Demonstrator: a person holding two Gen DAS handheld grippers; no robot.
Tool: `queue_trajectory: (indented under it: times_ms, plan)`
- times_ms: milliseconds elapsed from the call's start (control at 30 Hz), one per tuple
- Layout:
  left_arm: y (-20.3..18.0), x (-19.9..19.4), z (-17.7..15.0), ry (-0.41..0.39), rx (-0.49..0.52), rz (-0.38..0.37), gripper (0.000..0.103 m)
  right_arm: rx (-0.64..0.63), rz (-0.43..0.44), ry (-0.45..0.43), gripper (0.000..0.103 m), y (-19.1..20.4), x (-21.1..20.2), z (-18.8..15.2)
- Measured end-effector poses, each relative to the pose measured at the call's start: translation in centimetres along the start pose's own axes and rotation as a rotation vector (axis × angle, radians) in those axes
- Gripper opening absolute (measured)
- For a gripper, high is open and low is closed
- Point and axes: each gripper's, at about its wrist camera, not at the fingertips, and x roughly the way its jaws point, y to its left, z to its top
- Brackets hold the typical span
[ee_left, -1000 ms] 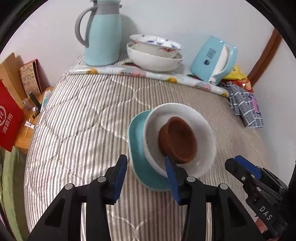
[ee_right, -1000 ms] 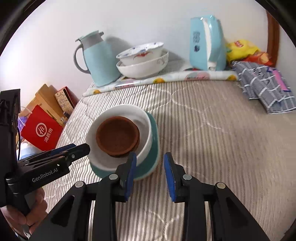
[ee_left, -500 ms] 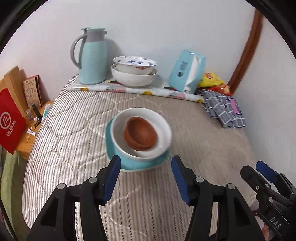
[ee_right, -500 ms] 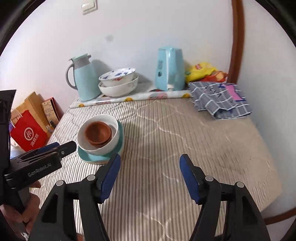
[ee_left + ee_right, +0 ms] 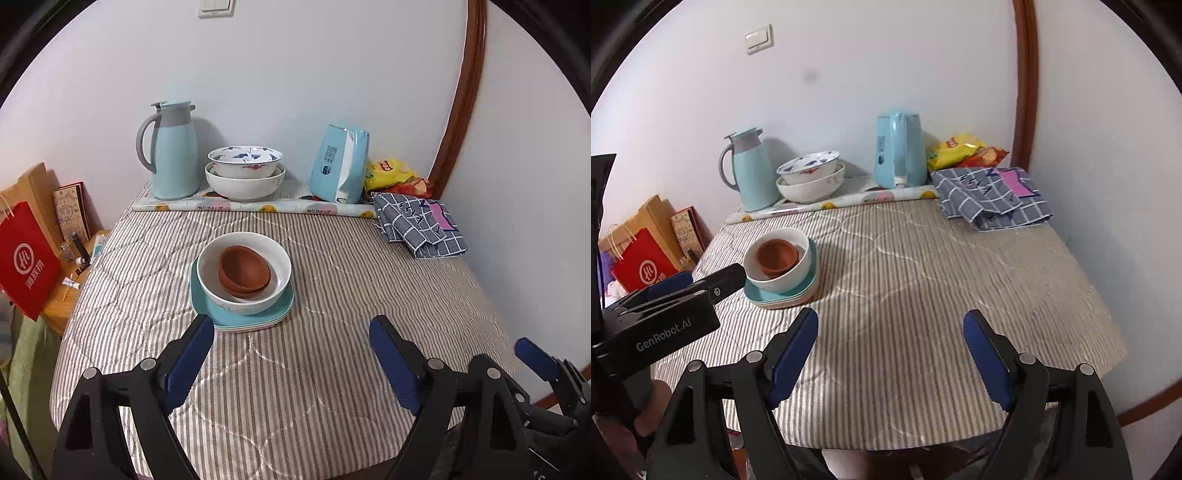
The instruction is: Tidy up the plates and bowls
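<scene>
A stack stands on the striped table: teal plates [image 5: 251, 319] at the bottom, a white bowl [image 5: 280, 264] on them, brown bowls [image 5: 242, 271] nested inside. The stack also shows in the right wrist view [image 5: 781, 264]. My left gripper [image 5: 291, 354] is open and empty, pulled back near the table's front edge, short of the stack. My right gripper [image 5: 890, 350] is open and empty, over the front of the table, to the right of the stack. Two more bowls [image 5: 245, 173] sit nested at the back.
At the back stand a teal thermos jug [image 5: 171, 146], a teal tissue pack [image 5: 340, 164], snack bags [image 5: 391, 173] and a checked cloth [image 5: 421, 225]. A red paper bag [image 5: 26, 262] and boxes stand left of the table. A wall runs along the right.
Both grippers have drawn back from the stack toward the table's front edge. Both have opened wider. The stack stays in place.
</scene>
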Motion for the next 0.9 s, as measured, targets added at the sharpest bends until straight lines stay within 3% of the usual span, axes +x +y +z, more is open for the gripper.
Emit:
queue_trajectory:
  times_ms: [67, 167, 900]
  plan:
    - [-0.3, -0.5, -0.2, -0.006, 0.001, -0.006, 0.086, 0.008, -0.013, -0.017, 0.091, -0.5, -0.7, -0.1]
    - [-0.6, -1.0, -0.4, -0.016, 0.0, 0.001, 0.086, 0.01, -0.03, -0.032, 0.093, -0.8, -1.6, -0.2]
    - [-1.5, -1.8, -1.4, -0.006, 0.033, 0.043, 0.087, 0.027, -0.038, -0.024, 0.094, -1.8, -2.5, -0.8]
